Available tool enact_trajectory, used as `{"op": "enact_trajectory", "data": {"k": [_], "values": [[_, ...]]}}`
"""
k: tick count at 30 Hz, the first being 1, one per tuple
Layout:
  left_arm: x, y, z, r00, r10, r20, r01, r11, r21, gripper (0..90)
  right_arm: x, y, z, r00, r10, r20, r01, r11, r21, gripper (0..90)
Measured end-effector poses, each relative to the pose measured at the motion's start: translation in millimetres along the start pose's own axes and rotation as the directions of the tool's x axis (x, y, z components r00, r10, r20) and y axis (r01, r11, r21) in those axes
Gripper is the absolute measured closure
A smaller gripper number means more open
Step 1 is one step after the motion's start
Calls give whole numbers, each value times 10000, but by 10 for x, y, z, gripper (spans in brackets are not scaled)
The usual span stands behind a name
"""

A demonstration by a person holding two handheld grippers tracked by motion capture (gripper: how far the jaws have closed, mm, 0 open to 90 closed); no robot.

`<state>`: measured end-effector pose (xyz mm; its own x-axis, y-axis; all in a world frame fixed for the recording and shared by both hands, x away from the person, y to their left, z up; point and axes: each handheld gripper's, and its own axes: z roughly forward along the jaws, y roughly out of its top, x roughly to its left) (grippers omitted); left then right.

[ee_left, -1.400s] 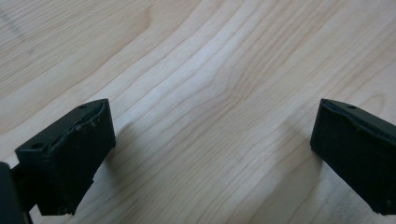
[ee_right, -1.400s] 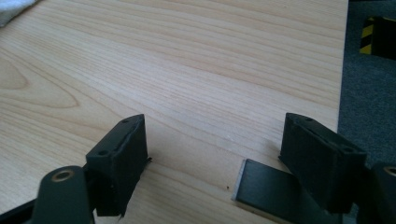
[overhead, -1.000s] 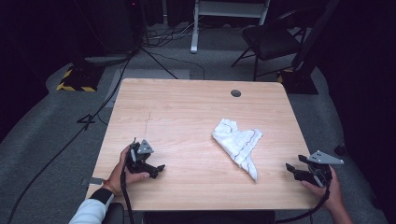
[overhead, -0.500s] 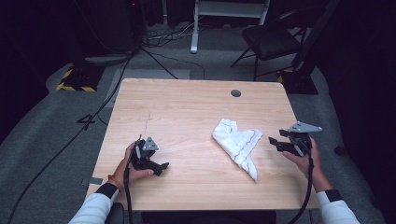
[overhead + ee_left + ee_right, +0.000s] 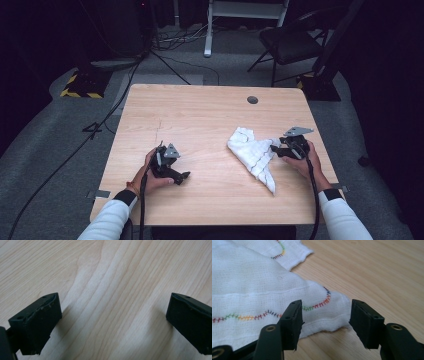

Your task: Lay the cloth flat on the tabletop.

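A crumpled white cloth (image 5: 252,152) with rainbow stitching lies on the right half of the wooden table (image 5: 200,110). My right gripper (image 5: 275,149) is at the cloth's right edge, low over the table. In the right gripper view the hem of the cloth (image 5: 322,312) lies between the jaws of my right gripper (image 5: 325,322). They have just been closing, but both pads still stand apart from the fabric. My left gripper (image 5: 182,176) rests near the front left of the table. In its own view my left gripper (image 5: 113,322) is wide open over bare wood.
A round cable hole (image 5: 252,100) sits near the table's far edge. Beyond the table stand a black chair (image 5: 295,42) and a white stand (image 5: 207,30), with cables (image 5: 165,60) across the grey floor. Bare wood stretches between the two grippers.
My right gripper has travelled from the table's right front edge inward to the cloth's right side, and its jaws have narrowed. The left gripper has shifted slightly to the right.
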<state>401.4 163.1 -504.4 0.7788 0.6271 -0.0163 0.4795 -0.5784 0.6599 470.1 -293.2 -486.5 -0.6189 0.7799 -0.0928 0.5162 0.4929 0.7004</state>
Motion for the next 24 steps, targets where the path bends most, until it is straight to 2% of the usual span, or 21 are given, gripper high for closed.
{"op": "enact_trajectory", "data": {"k": [3, 6, 7, 9, 12, 15, 18, 19, 21, 23, 24], "values": [[-27, 67, 58, 9999, 90, 61, -90, 10000, 7, 4, 16, 40, 99, 9999, 150, -75, -150, 9998, 100, 446], [-55, 107, 95, 9997, 187, 168, -188, 9998, 6, 4, 21, 70, 127, 9996, 246, -140, -244, 9996, 133, 475], [-83, 150, 131, 9993, 289, 241, -290, 9996, 9, 4, 34, 81, 144, 9987, 375, -333, -372, 9992, 117, 540], [-115, 198, 174, 9986, 405, 344, -405, 9992, 6, 4, 69, 94, 145, 9989, 246, -399, -241, 9996, 125, 605], [-178, 273, 240, 9971, 582, 492, -583, 9983, 5, 4, 126, 115, 163, 9991, 171, -400, -168, 9998, 69, 651], [-229, 349, 309, 9961, 663, 577, -662, 9978, -26, 4, 215, 161, 200, 9991, -106, -399, 107, 9999, 9, 665], [-249, 399, 351, 9954, 717, 639, -718, 9974, -14, 4, 277, 188, 223, 9980, -237, -585, 236, 9997, -30, 695], [-257, 425, 375, 9953, 722, 647, -722, 9974, -24, 4, 318, 204, 235, 9969, -435, -653, 431, 9990, -70, 719], [-261, 457, 402, 9950, 747, 664, -747, 9972, -22, 4, 456, 247, 261, 9916, -893, -935, 883, 9960, -141, 763], [-261, 463, 408, 9950, 750, 665, -749, 9972, -37, 4, 484, 252, 266, 9901, -983, -998, 969, 9951, -185, 766], [-262, 463, 409, 9951, 739, 656, -738, 9973, -37, 4, 565, 265, 273, 9832, -1219, -1361, 1190, 9925, -289, 773]]}}
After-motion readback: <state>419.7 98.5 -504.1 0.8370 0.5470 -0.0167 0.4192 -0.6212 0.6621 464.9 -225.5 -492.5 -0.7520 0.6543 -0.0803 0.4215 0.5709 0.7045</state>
